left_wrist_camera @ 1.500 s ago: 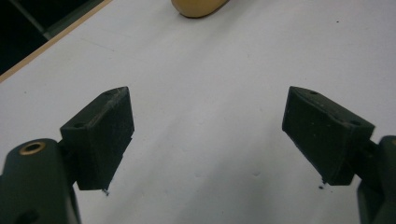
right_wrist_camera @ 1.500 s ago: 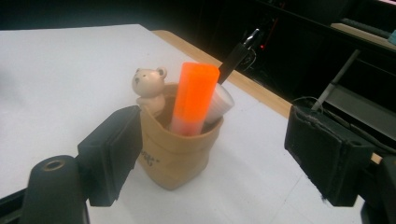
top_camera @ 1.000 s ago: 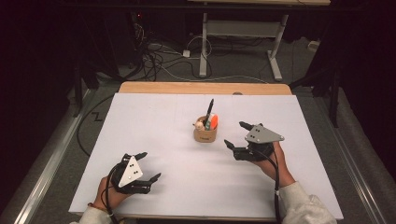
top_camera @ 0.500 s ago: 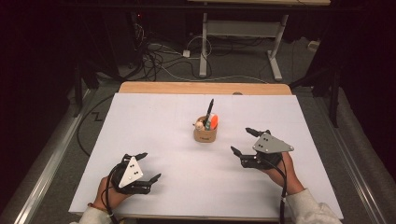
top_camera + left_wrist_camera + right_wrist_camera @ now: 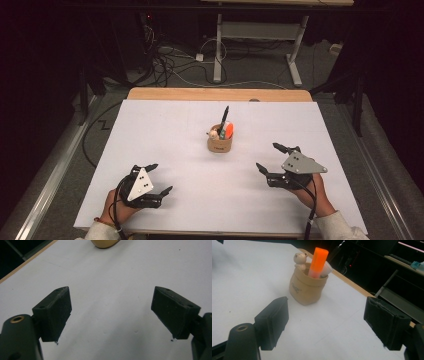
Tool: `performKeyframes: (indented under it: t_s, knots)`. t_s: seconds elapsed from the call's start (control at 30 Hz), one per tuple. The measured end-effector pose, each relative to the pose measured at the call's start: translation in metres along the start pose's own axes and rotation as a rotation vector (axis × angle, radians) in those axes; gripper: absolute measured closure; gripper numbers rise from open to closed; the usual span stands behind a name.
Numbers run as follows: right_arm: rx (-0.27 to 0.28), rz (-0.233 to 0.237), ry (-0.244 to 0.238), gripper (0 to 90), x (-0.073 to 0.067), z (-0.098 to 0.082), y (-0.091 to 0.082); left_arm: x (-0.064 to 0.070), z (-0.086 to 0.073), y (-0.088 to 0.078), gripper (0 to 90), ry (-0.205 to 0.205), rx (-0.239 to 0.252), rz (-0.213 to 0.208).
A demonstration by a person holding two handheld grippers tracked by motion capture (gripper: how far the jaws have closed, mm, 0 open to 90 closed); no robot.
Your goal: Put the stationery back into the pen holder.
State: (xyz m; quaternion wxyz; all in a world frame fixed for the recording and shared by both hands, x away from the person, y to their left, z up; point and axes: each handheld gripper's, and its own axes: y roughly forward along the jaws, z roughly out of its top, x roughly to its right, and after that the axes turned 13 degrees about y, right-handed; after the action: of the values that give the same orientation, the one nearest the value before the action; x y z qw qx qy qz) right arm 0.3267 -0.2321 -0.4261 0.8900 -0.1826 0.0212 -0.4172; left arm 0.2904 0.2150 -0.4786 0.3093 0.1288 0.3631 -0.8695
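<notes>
High view: the tan paper-like pen cup (image 5: 220, 144) stands mid-worktop (image 5: 165, 130) on the white sheet, holding a black pen (image 5: 224, 116) and an orange highlighter (image 5: 229, 131). Left tongs (image 5: 159, 178) and right tongs (image 5: 274, 158) rest near the front edge, well apart from the cup, both released.

Left gripper view: jaws spread over bare white surface.

Right gripper view: jaws spread; the cup (image 5: 305, 288) stands ahead, a small bear figure (image 5: 300, 259) at its rim.

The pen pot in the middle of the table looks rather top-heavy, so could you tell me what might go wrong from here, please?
1. The pen pot is small and soft-looking, with a tall black pen and an orange highlighter standing above its rim; a sideways nudge might tip it.
2. The right tongs, open and empty, face the pot; closing on the highlighter could catch the little bear figure beside it.
</notes>
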Motion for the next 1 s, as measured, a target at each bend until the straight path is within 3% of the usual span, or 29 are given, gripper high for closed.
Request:
performKeyframes:
  t_s: [0.27, 0.63, 0.8, 1.0]
  knots:
    - [0.017, -0.008, 0.000, 20.8, 0.002, -0.013, -0.011, 0.001, 0.000, 0.000, 16.2, 0.002, -0.001, -0.002]
    - [-0.012, -0.065, 0.007, 21.2, 0.008, -0.036, -0.027, 0.001, 0.001, 0.001, 16.2, 0.003, 0.000, -0.004]
    - [0.017, -0.067, 0.022, 21.6, 0.013, -0.050, -0.039, 0.001, 0.001, 0.002, 16.2, 0.003, 0.000, -0.003]
    - [0.005, -0.087, 0.026, 21.9, 0.014, -0.063, -0.050, 0.001, 0.001, 0.003, 16.2, 0.000, 0.001, -0.005]
